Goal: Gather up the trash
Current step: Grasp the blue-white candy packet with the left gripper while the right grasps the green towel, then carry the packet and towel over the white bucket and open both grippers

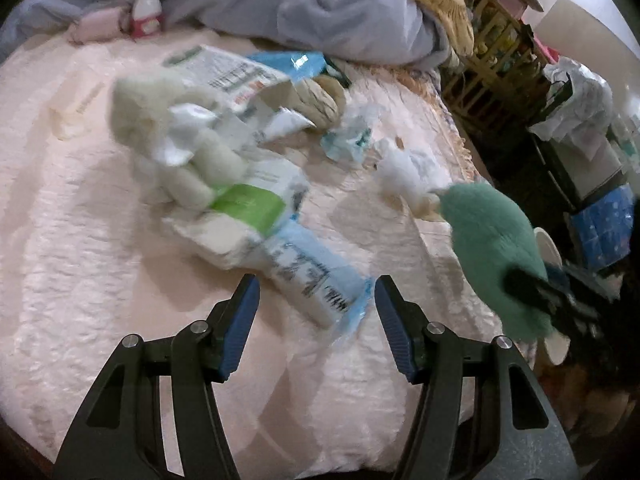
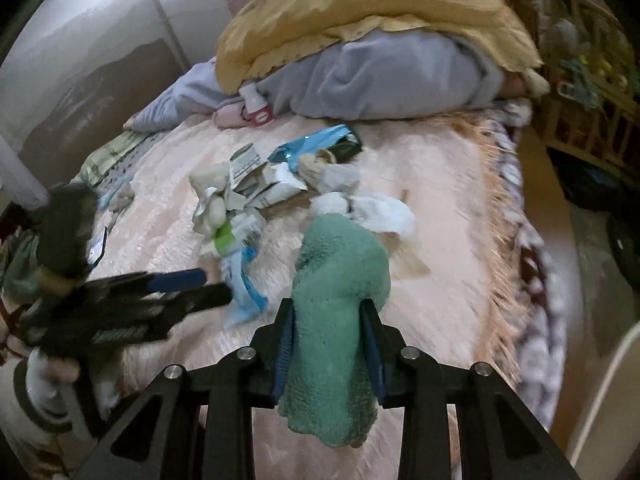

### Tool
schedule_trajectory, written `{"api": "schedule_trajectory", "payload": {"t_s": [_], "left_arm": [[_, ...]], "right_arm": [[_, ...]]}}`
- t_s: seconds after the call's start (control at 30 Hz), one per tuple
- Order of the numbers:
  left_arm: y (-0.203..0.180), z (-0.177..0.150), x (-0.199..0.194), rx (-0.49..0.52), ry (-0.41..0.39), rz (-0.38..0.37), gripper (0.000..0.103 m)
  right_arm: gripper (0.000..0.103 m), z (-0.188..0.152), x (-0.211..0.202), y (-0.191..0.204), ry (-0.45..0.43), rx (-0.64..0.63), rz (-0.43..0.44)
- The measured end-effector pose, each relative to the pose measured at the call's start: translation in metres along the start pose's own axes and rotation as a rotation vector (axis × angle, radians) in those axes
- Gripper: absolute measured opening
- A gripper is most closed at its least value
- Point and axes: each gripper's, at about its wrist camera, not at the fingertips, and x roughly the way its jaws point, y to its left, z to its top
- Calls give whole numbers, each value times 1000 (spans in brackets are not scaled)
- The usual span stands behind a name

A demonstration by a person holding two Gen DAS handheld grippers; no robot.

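A pile of trash lies on the pink bed cover (image 1: 80, 220): a white and blue wrapper (image 1: 308, 276), a white and green carton (image 1: 244, 208), crumpled white tissue (image 1: 404, 168), a torn box (image 1: 236, 76) and cream socks (image 1: 176, 136). My left gripper (image 1: 316, 292) is open, its jaws on either side of the wrapper's near end. My right gripper (image 2: 328, 316) is shut on a green fuzzy sock (image 2: 340, 300), held above the bed; the sock also shows in the left wrist view (image 1: 492, 252). The left gripper shows in the right wrist view (image 2: 208, 284) beside the wrapper (image 2: 244, 292).
A grey quilt (image 1: 320, 12) and a yellow blanket (image 2: 360, 0) are heaped at the bed's far end, with a small pink-capped bottle (image 1: 146, 12) beside them. A wooden rack (image 1: 492, 60) and cluttered shelves (image 1: 580, 128) stand right of the bed.
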Motion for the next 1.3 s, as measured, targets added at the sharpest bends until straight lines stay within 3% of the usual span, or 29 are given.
{"api": "schedule_trajectory", "payload": {"t_s": [0.17,0.2,0.23,0.27,0.5,0.73,1.07,1.3], "left_arm": [[-5,10,15,-6,10,-2,58],[-6,11,18,-4,17,-1,54],[-7,12,20,-4,22,-5,33],[-7,11,23,-2,36,-15,25],[-26,-3,-15,70,23,-58,25],[-93,1,-56,204,-22,-148,25],[-207,-10,-35,377,29,-229,25],[-279,-21,0,450,82,-323,25]], "right_arm": [[31,-14,-15,-7,-27,28,9],[31,-17,-17,-7,-31,30,8],[31,-20,-18,-7,-34,33,7],[31,-23,-22,-9,-37,37,9],[31,-38,-55,-18,-96,61,20],[31,-56,-97,-46,-161,114,-60],[31,-96,-160,-124,-187,264,-314],[31,-117,-177,-158,-175,339,-408]]}}
